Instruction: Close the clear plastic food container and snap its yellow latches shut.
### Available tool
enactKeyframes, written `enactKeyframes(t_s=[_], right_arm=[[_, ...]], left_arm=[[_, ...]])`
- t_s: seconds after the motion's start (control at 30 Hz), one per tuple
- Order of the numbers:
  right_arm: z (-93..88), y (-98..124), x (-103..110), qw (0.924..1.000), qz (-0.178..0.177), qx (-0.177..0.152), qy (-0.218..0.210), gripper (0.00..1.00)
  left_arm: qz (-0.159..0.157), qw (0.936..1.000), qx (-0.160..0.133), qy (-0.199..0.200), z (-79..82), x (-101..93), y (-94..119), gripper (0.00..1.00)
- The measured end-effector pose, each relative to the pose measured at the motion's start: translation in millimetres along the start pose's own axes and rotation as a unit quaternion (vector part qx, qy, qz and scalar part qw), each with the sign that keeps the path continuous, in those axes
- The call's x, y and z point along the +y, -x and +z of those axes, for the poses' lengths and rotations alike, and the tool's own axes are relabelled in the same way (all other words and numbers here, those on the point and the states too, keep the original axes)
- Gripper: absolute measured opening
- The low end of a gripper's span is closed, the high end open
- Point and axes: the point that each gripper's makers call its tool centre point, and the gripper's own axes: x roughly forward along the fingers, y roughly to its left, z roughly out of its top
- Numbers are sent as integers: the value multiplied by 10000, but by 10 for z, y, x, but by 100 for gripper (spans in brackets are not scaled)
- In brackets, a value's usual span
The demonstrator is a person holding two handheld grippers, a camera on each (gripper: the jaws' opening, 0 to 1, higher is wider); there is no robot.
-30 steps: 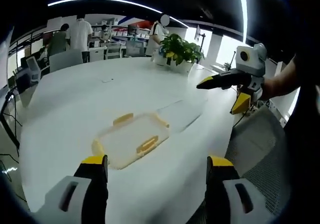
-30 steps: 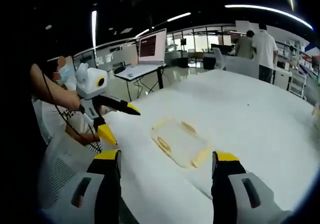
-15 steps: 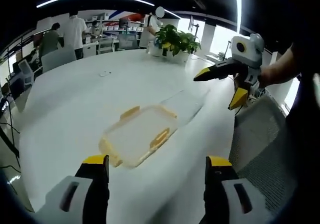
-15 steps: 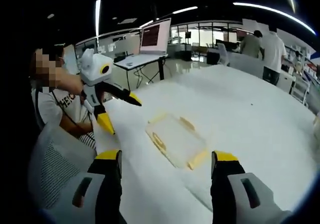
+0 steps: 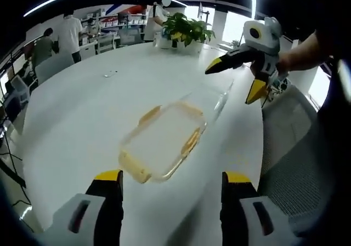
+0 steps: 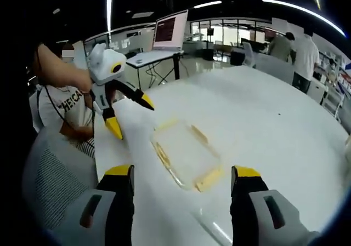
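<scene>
Okay: clear container [image 5: 162, 142] mid-frame on white table [image 5: 71, 120], latches [image 6: 208, 178] unsnapped. Left gripper [image 5: 170, 202] and right gripper [image 6: 181, 196] both spread, empty. Risk: pressing a latch could slide the light box away.

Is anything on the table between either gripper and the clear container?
Nothing visible. Bare white table lies between the left gripper and the container, and likewise ahead of the right gripper.

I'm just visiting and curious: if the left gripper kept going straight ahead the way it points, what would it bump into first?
Most likely the clear plastic container on the white table: it lies just ahead of the open left gripper, between the lines of its fingers. Depth is hard to judge in this fisheye view.
</scene>
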Motion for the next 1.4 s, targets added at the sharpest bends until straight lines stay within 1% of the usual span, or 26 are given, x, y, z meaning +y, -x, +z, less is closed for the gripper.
enactKeyframes(t_s=[0.1, 0.17, 0.2, 0.23, 0.3, 0.33, 0.4, 0.6, 0.63, 0.73, 0.8, 0.83, 0.9, 1.0, 1.03, 1.13, 1.17, 1.2, 1.27, 1.33, 1.4], right_arm=[[-2, -46, -48, 9999, 15, 73, 112, 71], [-15, -66, -60, 9997, 69, 135, 184, 70], [-52, -80, -67, 9982, 159, 301, 488, 70], [-73, -98, -112, 9966, 118, 408, 713, 69], [-84, -133, -101, 9969, 236, 457, 599, 68], [-94, -156, -109, 9962, 307, 512, 628, 69], [-142, -183, -158, 9927, 316, 708, 924, 68], [-132, -271, -203, 9900, 449, 821, 1051, 63], [-135, -294, -229, 9886, 462, 896, 1120, 63], [-148, -347, -277, 9846, 516, 1079, 1274, 63], [-192, -378, -292, 9805, 638, 1276, 1350, 62], [-204, -383, -301, 9794, 643, 1330, 1373, 62], [-225, -422, -323, 9740, 702, 1484, 1561, 61], [-263, -467, -331, 9696, 803, 1645, 1623, 60], [-277, -475, -331, 9679, 835, 1699, 1652, 59], [-357, -530, -353, 9609, 936, 1925, 1758, 58], [-369, -543, -363, 9595, 944, 1970, 1777, 58], [-398, -553, -375, 9580, 973, 2059, 1744, 57], [-414, -567, -385, 9558, 1003, 2131, 1759, 56], [-450, -582, -408, 9531, 1018, 2252, 1748, 57], [-507, -583, -437, 9483, 1041, 2415, 1775, 55]], left_arm=[[-74, 9999, 104, -104, -22, 24, -34, 68], [-102, 9998, 120, -106, -23, 38, -51, 68], [-119, 9997, 154, -130, -30, 48, -62, 67], [-99, 9996, 186, -175, -36, 73, -74, 68], [-154, 9993, 245, -223, -46, 84, -90, 67], [-182, 9990, 299, -287, -58, 87, -96, 67], [-238, 9979, 418, -430, -90, 99, -111, 67], [-382, 9944, 663, -731, -134, 165, -149, 65], [-396, 9940, 688, -752, -140, 169, -151, 65], [-443, 9906, 846, -980, -163, 229, -176, 65], [-470, 9882, 939, -1114, -175, 265, -195, 64], [-485, 9874, 961, -1163, -175, 279, -204, 64], [-498, 9861, 1012, -1219, -174, 313, -221, 64], [-522, 9847, 1052, -1287, -163, 360, -251, 64], [-533, 9837, 1109, -1312, -174, 383, -266, 63], [-573, 9815, 1174, -1399, -170, 420, -301, 63], [-584, 9807, 1197, -1431, -172, 436, -313, 62], [-592, 9794, 1244, -1479, -176, 456, -324, 62], [-636, 9771, 1274, -1581, -168, 468, -341, 61], [-664, 9742, 1345, -1689, -173, 487, -350, 60], [-688, 9723, 1369, -1762, -161, 501, -364, 59]])
